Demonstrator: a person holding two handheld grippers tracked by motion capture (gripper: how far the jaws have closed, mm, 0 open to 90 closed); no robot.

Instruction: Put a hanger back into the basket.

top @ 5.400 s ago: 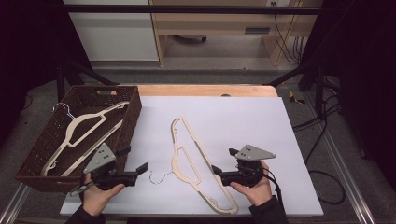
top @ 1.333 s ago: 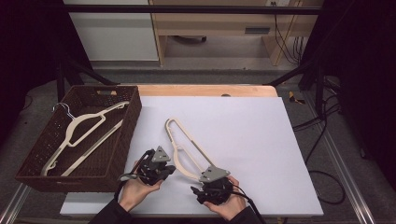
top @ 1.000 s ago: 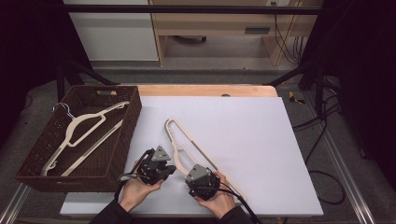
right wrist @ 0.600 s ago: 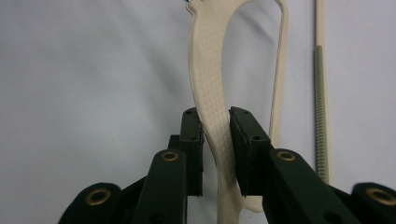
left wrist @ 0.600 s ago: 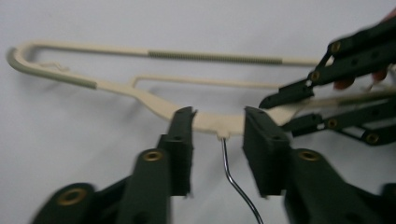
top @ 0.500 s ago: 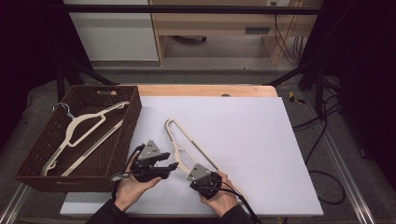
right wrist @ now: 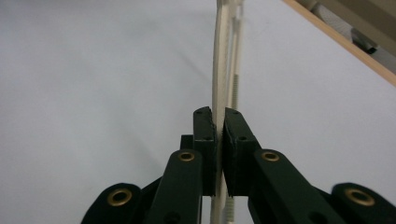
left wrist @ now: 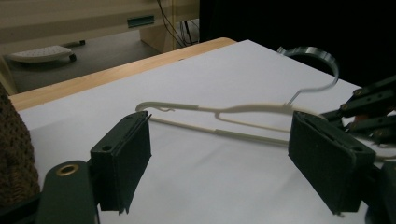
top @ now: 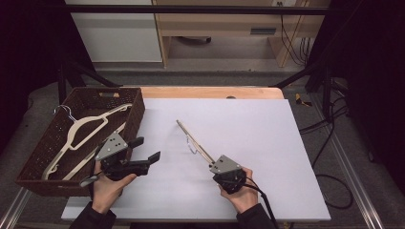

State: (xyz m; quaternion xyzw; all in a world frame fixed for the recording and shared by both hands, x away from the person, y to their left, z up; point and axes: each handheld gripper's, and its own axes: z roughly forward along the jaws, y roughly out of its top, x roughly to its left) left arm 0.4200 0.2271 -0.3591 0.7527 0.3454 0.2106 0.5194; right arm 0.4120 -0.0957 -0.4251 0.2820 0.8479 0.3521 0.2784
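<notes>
While clamped edge-on above the white board:
Hanger [top: 196, 144]: cream, raised off the board [top: 267, 143], right of the wicker basket [top: 43, 164], metal hook hanging down.
Right gripper [top: 224, 172]: jaws just closed, pinching the hanger's near end.
Left gripper [top: 145, 150]: jaws just opened, wide apart, nothing between, just right of the basket.
Basket: holds other cream hangers [top: 83, 131].

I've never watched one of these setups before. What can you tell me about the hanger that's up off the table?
The hanger is cream, plastic by its look, with a silvery metal hook and a thin lower bar. It stands on edge above the white table, no longer flat. The right claw is shut on one end of it; the far end points toward the table's back. The left claw is open, its jaws having just opened, and clear of it.
</notes>
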